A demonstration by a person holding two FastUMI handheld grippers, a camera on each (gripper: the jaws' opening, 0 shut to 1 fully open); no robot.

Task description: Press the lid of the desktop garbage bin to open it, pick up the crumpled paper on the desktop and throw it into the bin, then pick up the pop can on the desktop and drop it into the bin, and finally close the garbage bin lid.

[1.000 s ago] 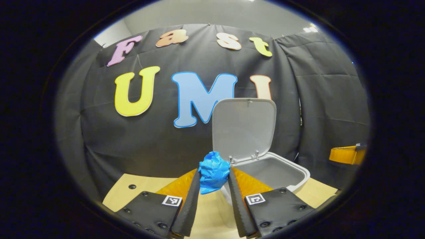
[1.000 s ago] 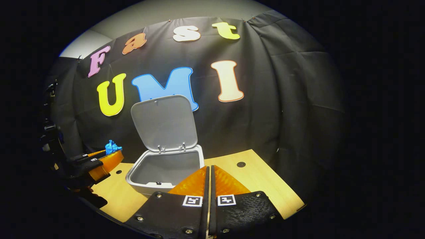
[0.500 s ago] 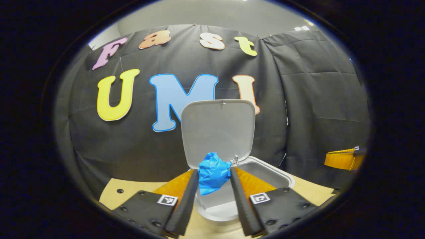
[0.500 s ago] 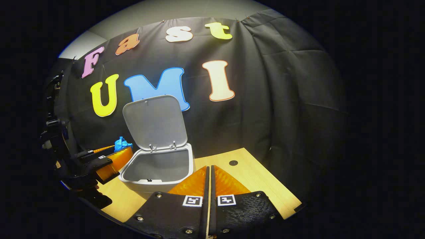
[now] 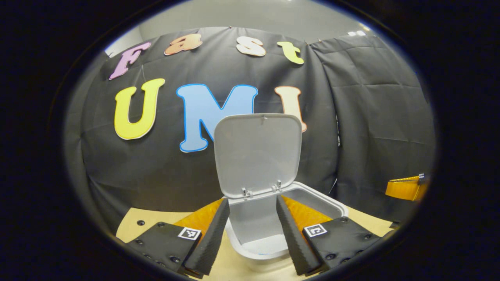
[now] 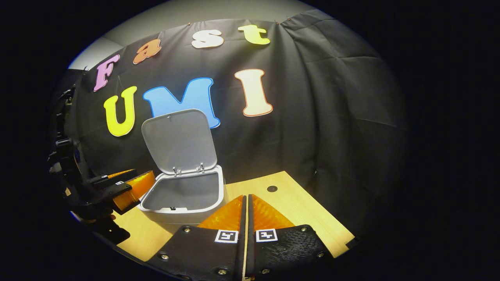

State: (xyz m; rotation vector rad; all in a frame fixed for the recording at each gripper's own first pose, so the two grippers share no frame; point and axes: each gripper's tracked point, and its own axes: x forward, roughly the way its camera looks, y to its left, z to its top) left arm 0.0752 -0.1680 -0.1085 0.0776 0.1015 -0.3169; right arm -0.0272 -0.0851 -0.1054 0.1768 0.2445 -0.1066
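Observation:
The grey desktop bin (image 5: 336,205) stands with its lid (image 5: 258,152) raised upright against the black cloth. My left gripper (image 5: 252,200) is open right over the bin's mouth, with nothing between its fingers. A thin trace of blue shows low inside the bin near its front rim; the bin's wall hides what lies at the bottom. In the right gripper view the same bin (image 6: 183,216) and lid (image 6: 177,140) sit left of centre, and the left gripper (image 6: 142,175) hangs at the bin's left rim. My right gripper (image 6: 246,197) is shut and empty, in front of the bin.
The bin rests on a light wooden table (image 6: 297,210) that ends at the black cloth wall behind it. A small dark hole (image 6: 272,189) marks the tabletop right of the bin. The right gripper (image 5: 406,187) shows at the far right of the left gripper view.
My left gripper carried the crumpled blue paper over the open bin, then opened; the paper is gone from between its fingers. The right gripper stayed shut and barely shifted.

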